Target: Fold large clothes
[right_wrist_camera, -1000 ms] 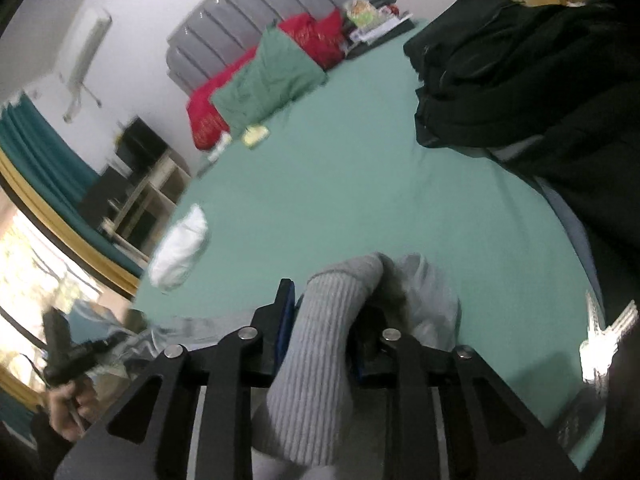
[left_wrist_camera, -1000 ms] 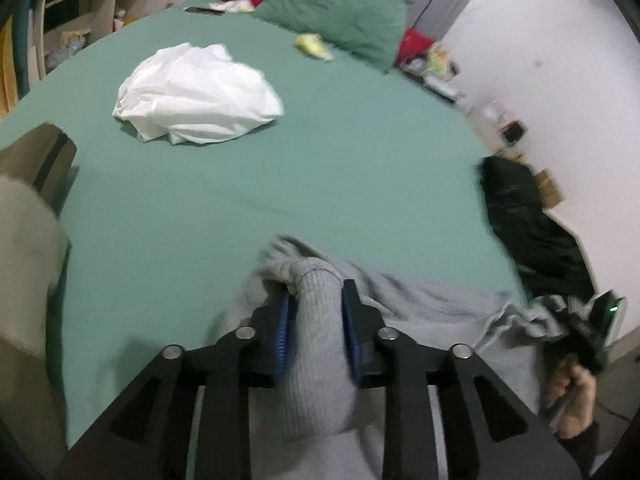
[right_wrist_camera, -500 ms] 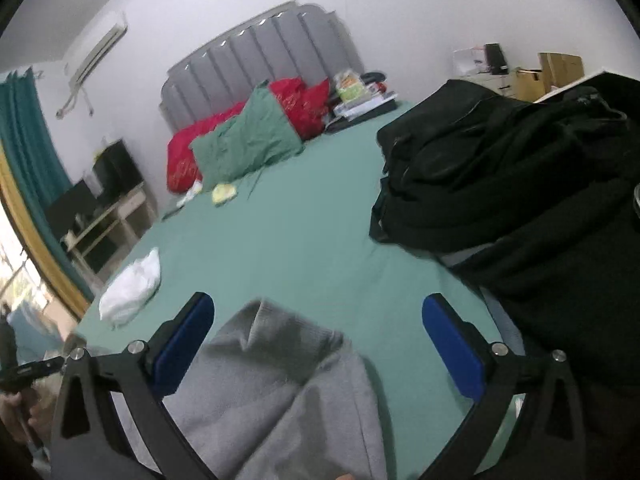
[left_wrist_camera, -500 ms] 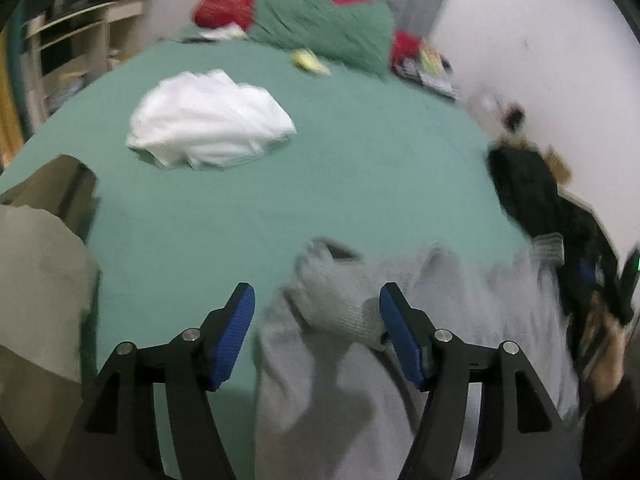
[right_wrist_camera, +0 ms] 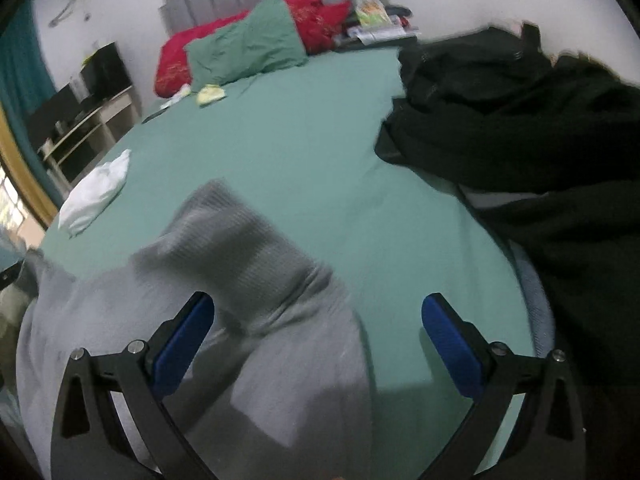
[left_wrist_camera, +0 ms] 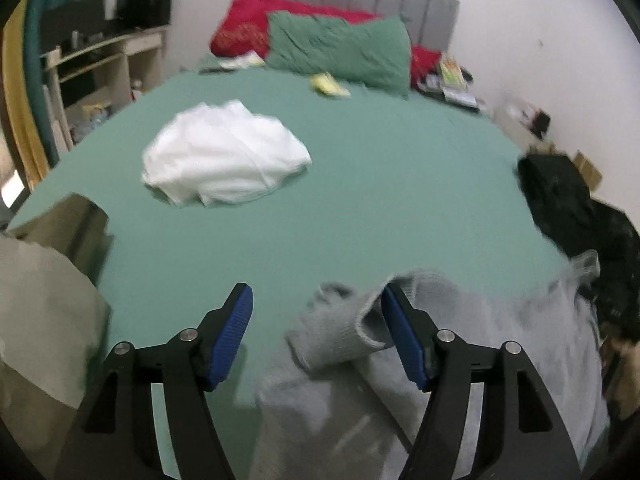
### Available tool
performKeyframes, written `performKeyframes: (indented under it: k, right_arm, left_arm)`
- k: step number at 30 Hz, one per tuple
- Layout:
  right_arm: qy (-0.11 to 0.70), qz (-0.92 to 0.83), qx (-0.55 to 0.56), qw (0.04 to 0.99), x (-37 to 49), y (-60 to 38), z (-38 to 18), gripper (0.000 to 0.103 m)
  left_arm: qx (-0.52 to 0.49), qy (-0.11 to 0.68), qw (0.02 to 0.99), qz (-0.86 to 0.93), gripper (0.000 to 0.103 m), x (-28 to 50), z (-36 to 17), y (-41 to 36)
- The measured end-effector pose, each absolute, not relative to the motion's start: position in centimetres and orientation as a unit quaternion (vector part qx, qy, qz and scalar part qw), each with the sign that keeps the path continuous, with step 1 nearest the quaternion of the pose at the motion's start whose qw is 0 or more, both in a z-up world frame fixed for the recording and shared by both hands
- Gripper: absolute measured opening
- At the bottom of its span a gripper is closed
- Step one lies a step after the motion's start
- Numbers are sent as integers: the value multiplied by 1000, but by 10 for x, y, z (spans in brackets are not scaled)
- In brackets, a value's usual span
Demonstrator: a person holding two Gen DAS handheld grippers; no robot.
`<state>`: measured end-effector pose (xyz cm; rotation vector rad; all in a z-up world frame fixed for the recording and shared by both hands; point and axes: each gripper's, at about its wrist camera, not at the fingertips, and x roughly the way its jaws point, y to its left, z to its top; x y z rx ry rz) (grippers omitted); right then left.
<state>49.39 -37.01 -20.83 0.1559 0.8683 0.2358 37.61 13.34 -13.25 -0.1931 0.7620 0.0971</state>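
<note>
A grey knit sweater [left_wrist_camera: 420,368] lies on the green bed sheet [left_wrist_camera: 360,200] at the near edge. One ribbed cuff [left_wrist_camera: 340,332] lies between the fingers of my left gripper [left_wrist_camera: 316,336], which is open and holds nothing. In the right wrist view the sweater [right_wrist_camera: 248,320] lies under my right gripper [right_wrist_camera: 318,340], its other ribbed cuff [right_wrist_camera: 224,232] pointing up the bed. The right gripper is wide open and empty.
A crumpled white garment [left_wrist_camera: 224,160] lies mid-bed, left. A pile of black clothes [right_wrist_camera: 520,140] covers the bed's right side. Green pillow [left_wrist_camera: 340,52] and red pillow [left_wrist_camera: 248,32] sit at the grey headboard. Beige fabric [left_wrist_camera: 40,320] lies at the near left. Shelves [left_wrist_camera: 100,60] stand left.
Both grippers were shut on the sweater's cuffs a second ago. They have opened and let the cuffs drop onto the bed, then drawn back slightly.
</note>
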Motion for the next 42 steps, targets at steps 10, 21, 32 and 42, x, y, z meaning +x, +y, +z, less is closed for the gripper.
performKeyframes:
  k: [10,21,32,42]
  right_arm:
    - [461,36,90,882,517,-380,-232,102]
    - [413,83,-6,907,498,-339,-204,102]
    - [438,44,-15,898,494,-348,-219,102]
    - [400,59,28,914,410,-379,-179,102]
  left_arm:
    - [-119,310,943,-31,75,353,-111,149]
    - [-34,444,896,-6,75,406,-180,113]
    - [-23,465,874,139,80,419,-207,141]
    - [-62,413,905,81,80,325,-152,122]
